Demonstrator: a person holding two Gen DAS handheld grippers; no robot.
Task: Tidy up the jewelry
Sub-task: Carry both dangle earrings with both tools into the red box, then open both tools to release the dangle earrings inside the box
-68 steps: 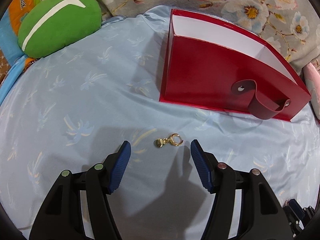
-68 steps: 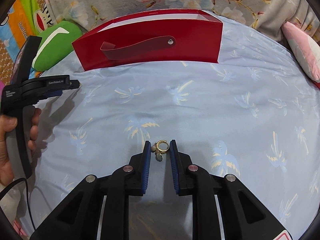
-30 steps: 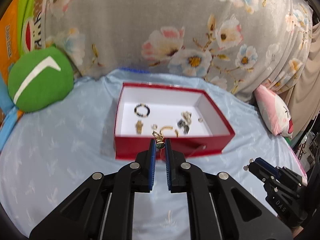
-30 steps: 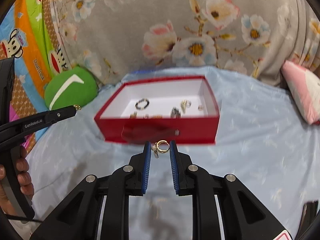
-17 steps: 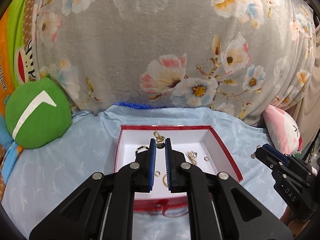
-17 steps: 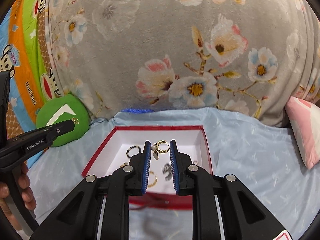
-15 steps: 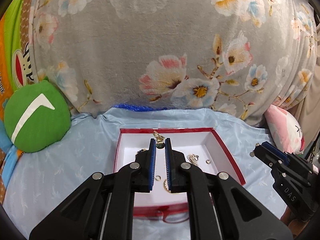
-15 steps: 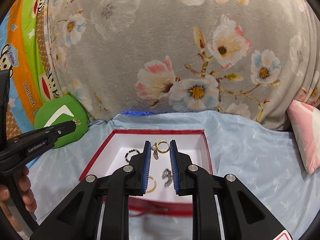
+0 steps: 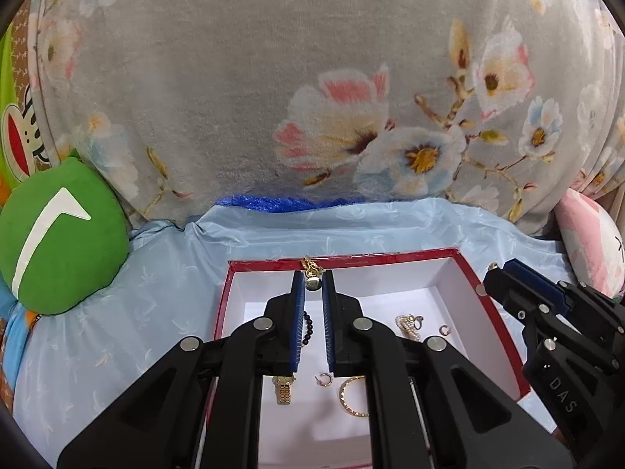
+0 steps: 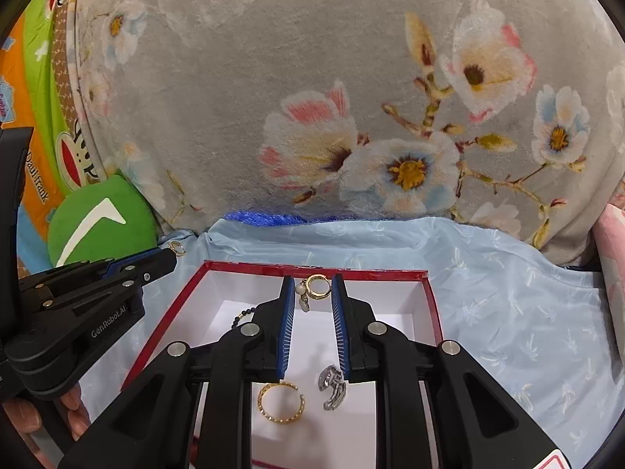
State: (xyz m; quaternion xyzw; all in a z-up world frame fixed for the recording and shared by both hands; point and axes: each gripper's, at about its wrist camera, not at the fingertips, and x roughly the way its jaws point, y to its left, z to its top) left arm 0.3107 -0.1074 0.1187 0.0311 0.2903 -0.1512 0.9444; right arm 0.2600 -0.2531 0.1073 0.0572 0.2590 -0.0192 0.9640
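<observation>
A: Each earring is pinched above the red box [image 9: 488, 305]: the left gripper [image 9: 313, 282] nearly shut on the gold earring [image 9: 312, 273], the right gripper [image 10: 311, 291] narrowly on the hoop earring [image 10: 317, 286].

B: I'd lower both toward bare white floor before letting go, clear of the gold ring [image 10: 281, 402] and the silver clip [image 10: 332, 387].
</observation>
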